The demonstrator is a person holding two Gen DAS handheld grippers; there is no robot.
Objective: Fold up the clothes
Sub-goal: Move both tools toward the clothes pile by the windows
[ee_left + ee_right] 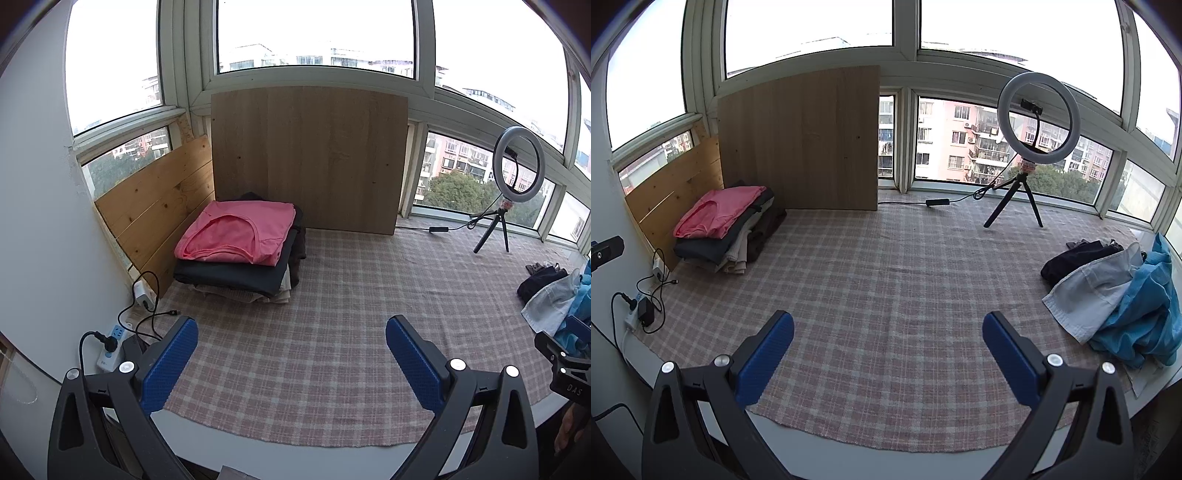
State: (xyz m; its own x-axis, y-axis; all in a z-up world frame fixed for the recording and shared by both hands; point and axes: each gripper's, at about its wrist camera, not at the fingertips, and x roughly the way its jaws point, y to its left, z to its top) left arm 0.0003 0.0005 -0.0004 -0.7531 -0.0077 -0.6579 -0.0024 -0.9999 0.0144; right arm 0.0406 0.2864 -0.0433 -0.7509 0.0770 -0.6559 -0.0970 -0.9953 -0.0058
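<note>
A stack of folded clothes [236, 273] with a pink top [236, 232] uppermost stands at the back left of the plaid cloth [332, 332]; the right wrist view shows the same stack [720, 243]. An unfolded heap lies at the right: a blue garment [1145, 314], a pale grey one [1097, 291] and a dark one [1075, 258], partly seen as a heap [550, 295] in the left wrist view. My left gripper [291, 332] and my right gripper [888, 326] hover wide open above the cloth's near part, nothing between their blue pads.
A ring light on a small tripod [1034, 147] stands at the back right, its cable trailing left. Wooden boards [306, 158] lean against the windows. A power strip with plugs and cables [114, 343] lies by the left wall. The plaid cloth's front edge is near.
</note>
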